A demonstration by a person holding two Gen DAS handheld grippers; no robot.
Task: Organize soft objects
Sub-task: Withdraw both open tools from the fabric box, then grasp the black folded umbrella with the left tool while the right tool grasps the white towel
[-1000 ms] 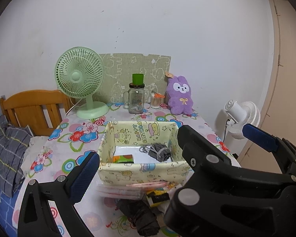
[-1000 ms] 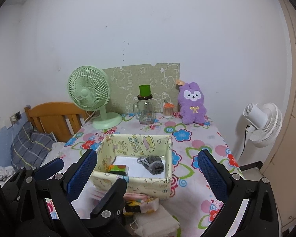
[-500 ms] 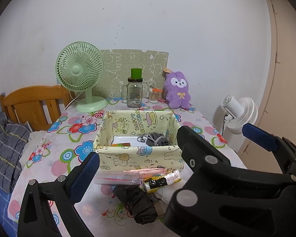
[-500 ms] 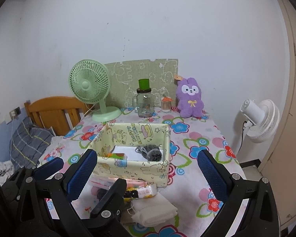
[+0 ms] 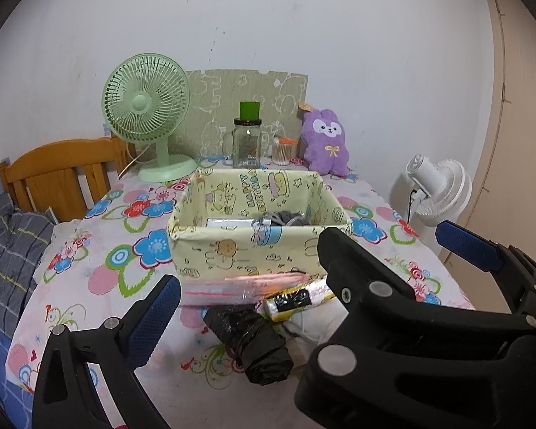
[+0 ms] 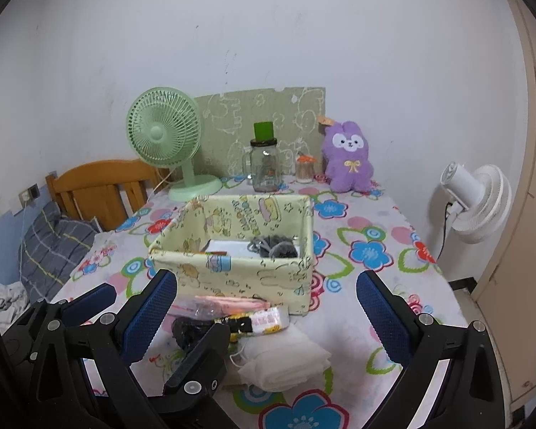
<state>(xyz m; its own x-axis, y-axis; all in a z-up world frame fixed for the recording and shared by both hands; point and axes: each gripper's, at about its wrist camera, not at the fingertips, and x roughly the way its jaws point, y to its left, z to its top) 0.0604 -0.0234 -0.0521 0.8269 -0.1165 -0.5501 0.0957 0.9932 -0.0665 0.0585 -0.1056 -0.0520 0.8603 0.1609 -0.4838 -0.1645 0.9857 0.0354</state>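
Pale-yellow cartoon-print box (image 6: pixel 232 268), purple plush (image 6: pixel 348 159), floral tablecloth (image 6: pixel 368 250).

matt cloth box (image 6: pixel 232 268), glossy plastic bag (image 5: pixel 228 289), wooden headboard (image 6: pixel 100 189).

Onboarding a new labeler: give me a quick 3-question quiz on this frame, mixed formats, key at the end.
1. True or false: the yellow fabric box already holds a grey bundle.
2. Which item lies nearest the right tool? A) black rolled bag B) folded white cloth C) purple plush
3. Fill in: both the left tool and the right one have their jaws ____.

Key: 1 true; 2 B; 3 open.
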